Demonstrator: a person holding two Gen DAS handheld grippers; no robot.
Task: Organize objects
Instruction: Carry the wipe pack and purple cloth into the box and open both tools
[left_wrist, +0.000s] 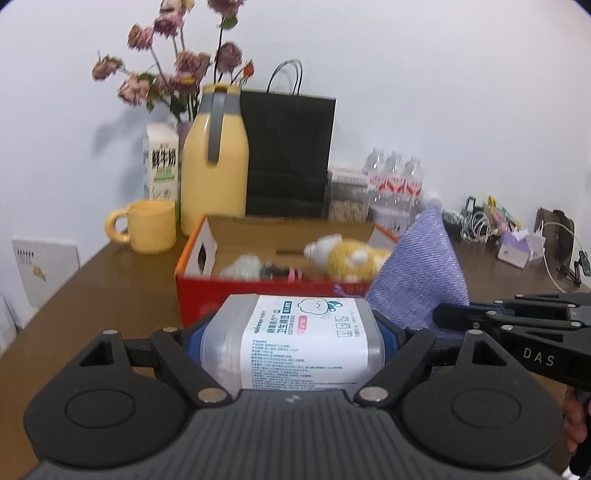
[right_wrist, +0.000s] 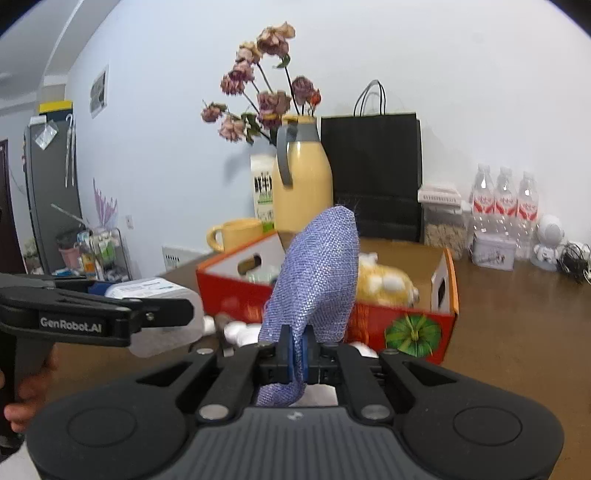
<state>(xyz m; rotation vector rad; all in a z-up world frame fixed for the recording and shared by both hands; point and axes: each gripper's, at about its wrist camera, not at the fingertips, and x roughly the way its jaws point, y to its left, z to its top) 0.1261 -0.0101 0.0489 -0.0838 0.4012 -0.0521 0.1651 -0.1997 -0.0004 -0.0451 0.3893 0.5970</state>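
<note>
My left gripper (left_wrist: 293, 332) is shut on a clear plastic box of cotton swabs (left_wrist: 299, 343) with a white label, held in front of the orange cardboard box (left_wrist: 195, 243). My right gripper (right_wrist: 295, 354) is shut on a purple woven cloth (right_wrist: 317, 273) that stands up before the same box (right_wrist: 443, 295). The cloth also shows in the left wrist view (left_wrist: 417, 273), right of the swab box. Inside the orange box lie a yellow plush toy (left_wrist: 351, 258) and a pale green item (left_wrist: 243, 266). The left gripper appears in the right wrist view (right_wrist: 177, 314), at left.
On the brown table (left_wrist: 110, 288) behind the box stand a yellow mug (left_wrist: 147, 227), a yellow thermos jug (left_wrist: 214, 162), a milk carton (left_wrist: 160, 162), dried flowers (left_wrist: 177, 70), a black paper bag (left_wrist: 291, 155), water bottles (left_wrist: 395, 181) and cables (left_wrist: 480, 221). White round items (right_wrist: 240, 332) lie before the box.
</note>
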